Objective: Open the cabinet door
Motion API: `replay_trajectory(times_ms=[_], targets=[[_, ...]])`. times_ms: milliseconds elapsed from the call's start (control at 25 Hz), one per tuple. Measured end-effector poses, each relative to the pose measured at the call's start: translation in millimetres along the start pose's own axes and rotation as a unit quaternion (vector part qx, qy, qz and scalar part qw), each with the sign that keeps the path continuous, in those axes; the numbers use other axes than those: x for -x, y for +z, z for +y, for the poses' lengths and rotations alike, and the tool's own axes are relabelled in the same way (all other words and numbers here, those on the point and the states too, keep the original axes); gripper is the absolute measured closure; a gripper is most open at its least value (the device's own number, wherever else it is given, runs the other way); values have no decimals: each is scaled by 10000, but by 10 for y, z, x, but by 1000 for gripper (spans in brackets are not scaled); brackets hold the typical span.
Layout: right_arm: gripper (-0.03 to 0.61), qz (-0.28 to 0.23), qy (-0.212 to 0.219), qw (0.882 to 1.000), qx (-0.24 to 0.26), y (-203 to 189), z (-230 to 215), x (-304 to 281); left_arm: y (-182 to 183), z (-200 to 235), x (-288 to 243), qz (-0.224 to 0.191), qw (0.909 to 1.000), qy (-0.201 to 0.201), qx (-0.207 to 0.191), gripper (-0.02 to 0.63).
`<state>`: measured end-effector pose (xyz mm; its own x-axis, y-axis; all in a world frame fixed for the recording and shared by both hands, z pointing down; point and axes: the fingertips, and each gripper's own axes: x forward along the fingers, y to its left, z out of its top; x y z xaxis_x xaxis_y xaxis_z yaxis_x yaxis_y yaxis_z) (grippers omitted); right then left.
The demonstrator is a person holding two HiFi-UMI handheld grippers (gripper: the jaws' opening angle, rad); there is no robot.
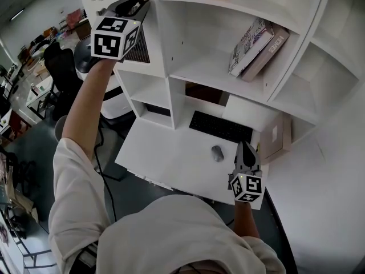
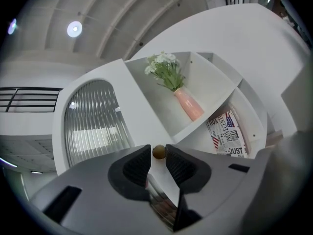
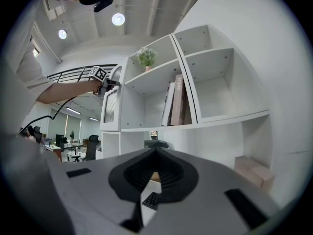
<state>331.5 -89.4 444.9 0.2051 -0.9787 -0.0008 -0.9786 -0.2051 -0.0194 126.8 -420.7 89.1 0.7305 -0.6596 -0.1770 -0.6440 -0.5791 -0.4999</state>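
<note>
Upper left of white shelf unit: white cabinet door with arched ribbed-glass panel. Left gripper raised to it, jaws narrowed, pads pinching small round brown knob at door's edge. Centre: black keyboard and grey mouse on white desk. Right: right gripper low over desk, jaws fully together, holding nothing.

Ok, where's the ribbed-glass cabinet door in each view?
Head view: top left, the cabinet door sits just behind the left gripper.
Left gripper view: left of centre, with its knob between the jaws.
Right gripper view: upper left, at the shelf unit's left end.
Shared landmark: the leaning books, on a shelf right of the door.
</note>
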Motion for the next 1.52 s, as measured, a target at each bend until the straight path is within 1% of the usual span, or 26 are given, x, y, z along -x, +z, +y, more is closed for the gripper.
replay_trajectory(times_ms=[80, 360, 600, 760, 1080, 1520], targets=[[575, -5, -4, 10000, -6, 1, -3, -6, 2, -9, -17, 35, 9999, 11, -96, 540], [575, 7, 58, 10000, -40, -23, 26, -22, -2, -17, -19, 220, 9992, 43, -340, 541], [575, 17, 136, 9999, -42, -26, 62, -59, -7, -20, -14, 251, 9989, 9, -396, 543], [575, 44, 172, 9998, -40, -44, 70, -66, 6, -9, 60, 154, 9992, -46, -353, 545], [575, 95, 380, 9992, -27, -78, 194, -146, 56, 19, 317, -61, 9990, -445, -35, 545], [575, 137, 742, 9971, -5, -107, 457, -273, 100, 106, 777, -194, 9960, -851, 187, 546]])
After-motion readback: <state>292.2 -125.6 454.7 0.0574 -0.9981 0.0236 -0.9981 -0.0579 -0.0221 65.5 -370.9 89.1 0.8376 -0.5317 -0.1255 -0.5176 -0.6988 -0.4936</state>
